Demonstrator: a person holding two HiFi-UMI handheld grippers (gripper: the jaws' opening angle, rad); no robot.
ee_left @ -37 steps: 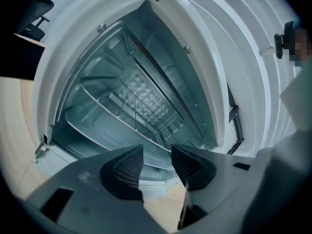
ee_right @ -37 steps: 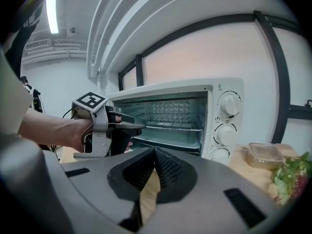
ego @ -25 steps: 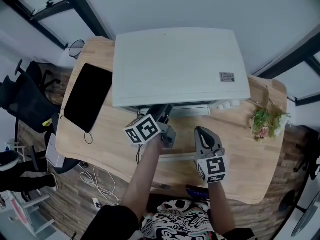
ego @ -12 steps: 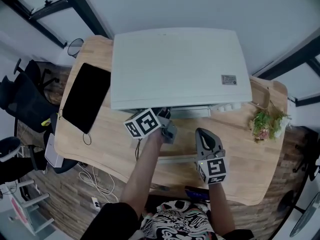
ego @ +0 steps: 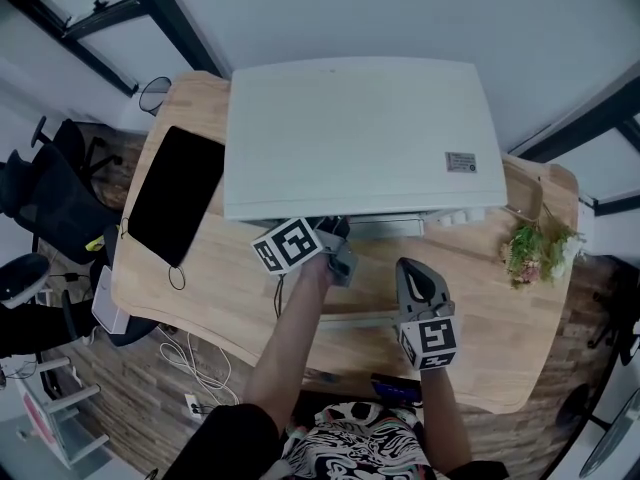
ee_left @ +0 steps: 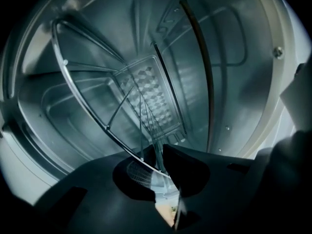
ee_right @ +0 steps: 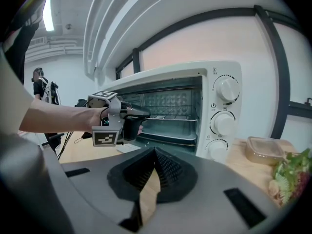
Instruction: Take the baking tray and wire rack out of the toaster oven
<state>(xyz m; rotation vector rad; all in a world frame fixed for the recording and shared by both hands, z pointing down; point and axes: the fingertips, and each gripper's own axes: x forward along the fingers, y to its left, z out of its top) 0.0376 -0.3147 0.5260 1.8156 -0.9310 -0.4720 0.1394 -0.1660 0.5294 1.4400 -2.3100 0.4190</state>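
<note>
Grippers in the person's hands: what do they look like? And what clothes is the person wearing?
The left gripper and the right gripper are grey, pointy tools. Each carries a cube covered in black-and-white square markers. Inside are dark ribbed pads. The person wears a black-and-white patterned top, and no sleeves cover the forearms.

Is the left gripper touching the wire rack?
Touching. The left gripper view shows the left gripper, its jaws just closing, pinching the front bar of the wire rack.
</note>
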